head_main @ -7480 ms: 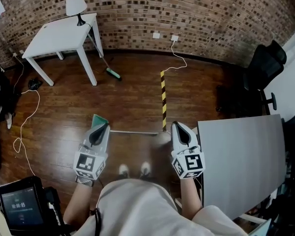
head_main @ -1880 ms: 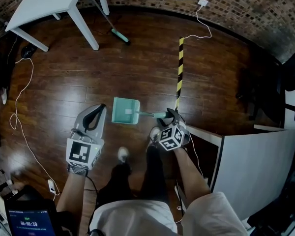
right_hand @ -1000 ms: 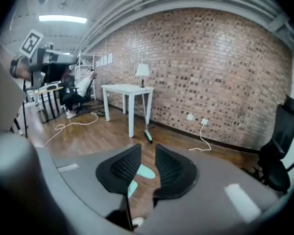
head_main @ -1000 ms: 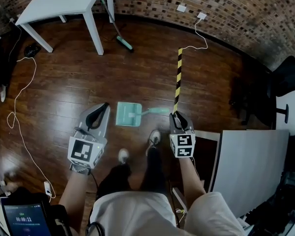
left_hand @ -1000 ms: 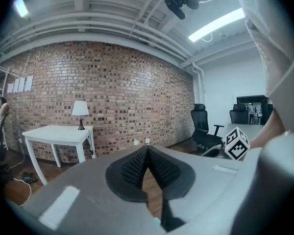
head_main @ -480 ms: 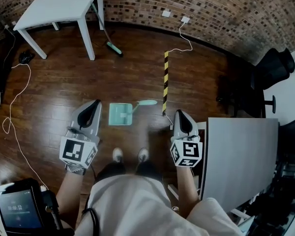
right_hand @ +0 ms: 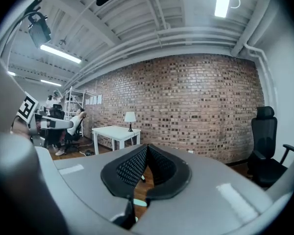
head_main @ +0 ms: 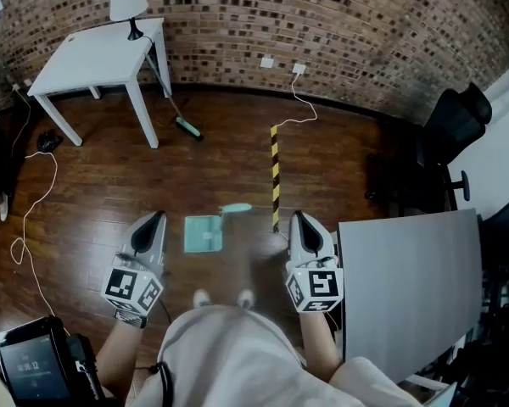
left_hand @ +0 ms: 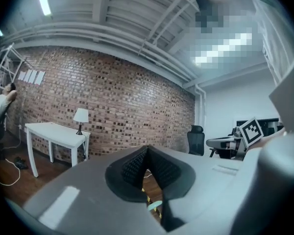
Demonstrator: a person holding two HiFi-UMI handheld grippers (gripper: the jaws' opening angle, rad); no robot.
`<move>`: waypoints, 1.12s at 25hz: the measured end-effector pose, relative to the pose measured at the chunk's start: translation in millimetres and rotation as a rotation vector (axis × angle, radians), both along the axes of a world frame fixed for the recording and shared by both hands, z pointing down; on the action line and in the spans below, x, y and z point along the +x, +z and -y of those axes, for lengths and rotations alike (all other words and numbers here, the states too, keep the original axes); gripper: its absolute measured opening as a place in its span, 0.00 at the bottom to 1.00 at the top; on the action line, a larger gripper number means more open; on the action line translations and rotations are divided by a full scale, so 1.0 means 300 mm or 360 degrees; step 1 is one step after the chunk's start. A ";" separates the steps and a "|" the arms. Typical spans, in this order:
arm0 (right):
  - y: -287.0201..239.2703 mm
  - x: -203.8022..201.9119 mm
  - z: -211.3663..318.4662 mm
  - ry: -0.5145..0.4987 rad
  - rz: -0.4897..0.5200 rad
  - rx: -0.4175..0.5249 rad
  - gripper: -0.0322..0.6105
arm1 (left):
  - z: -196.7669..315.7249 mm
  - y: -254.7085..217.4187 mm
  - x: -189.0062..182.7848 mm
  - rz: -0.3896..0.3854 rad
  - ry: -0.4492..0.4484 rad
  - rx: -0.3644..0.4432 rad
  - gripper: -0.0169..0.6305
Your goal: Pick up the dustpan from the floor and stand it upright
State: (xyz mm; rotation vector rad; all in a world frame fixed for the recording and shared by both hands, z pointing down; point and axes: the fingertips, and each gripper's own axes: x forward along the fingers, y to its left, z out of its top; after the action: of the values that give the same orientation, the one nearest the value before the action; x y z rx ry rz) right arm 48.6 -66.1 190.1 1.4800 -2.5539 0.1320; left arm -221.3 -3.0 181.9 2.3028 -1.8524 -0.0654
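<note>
At 10 o'clock in the head view: white tabletop (head_main: 85, 58) carrying a lamp (head_main: 127, 2), set against the brick wall. A broom (head_main: 187, 128) leans at its right leg, head on the floor.

Left tongs (head_main: 153, 220) at 8 o'clock: held level, pads meeting, nothing between them. Closed, empty.

Dustpan (head_main: 204, 233) sits on the wood floor (head_main: 110, 185) between the two tongs, nearer the left, touching neither. Its teal pan lies at 12 o'clock of the person's shoes (head_main: 202, 298). The handle end points toward 1 o'clock and is strongly foreshortened, so it reads as standing upright.

Yellow-black tape strip (head_main: 275, 172) runs toward 12 o'clock, just right of the handle.

Right tongs (head_main: 299, 220) at 4 o'clock: closed, empty.

Grey tabletop (head_main: 407, 287) lies further out at 4 o'clock, and a black chair (head_main: 454, 121) at 2 o'clock.
</note>
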 end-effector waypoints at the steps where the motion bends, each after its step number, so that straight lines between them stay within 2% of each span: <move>1: -0.012 0.010 -0.005 -0.0009 0.0001 0.0004 0.07 | 0.008 -0.003 0.006 0.0027 0.0002 -0.0001 0.03; 5: -0.002 0.065 -0.002 0.0030 -0.0001 -0.0012 0.07 | 0.040 -0.013 0.038 0.0211 0.0015 0.0045 0.03; 11: -0.017 0.086 -0.013 0.0066 -0.0011 0.0011 0.07 | 0.017 -0.039 0.068 0.0281 0.0004 0.0125 0.03; 14: -0.031 0.070 -0.031 0.0081 -0.0046 0.0003 0.07 | -0.001 -0.068 0.042 0.0372 -0.0002 0.0173 0.03; 17: -0.053 0.050 -0.071 0.0103 -0.0084 0.0018 0.07 | -0.019 -0.100 0.007 0.0371 0.0000 0.0198 0.03; 21: -0.065 0.034 -0.160 0.0167 -0.0174 0.0035 0.07 | -0.091 -0.107 -0.023 0.0289 0.0015 0.0216 0.03; 25: -0.056 0.048 -0.272 0.0246 -0.0221 0.0029 0.07 | -0.188 -0.096 -0.005 0.0323 0.0089 0.0217 0.03; 28: -0.055 0.082 -0.384 0.0220 -0.0215 -0.0006 0.07 | -0.307 -0.096 0.046 0.0310 0.0128 0.0205 0.03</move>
State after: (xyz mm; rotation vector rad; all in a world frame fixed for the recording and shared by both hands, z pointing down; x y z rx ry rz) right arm 73.1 49.3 173.7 1.6062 -2.3451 0.0541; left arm -207.6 89.2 153.2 2.5510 -1.8932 0.0545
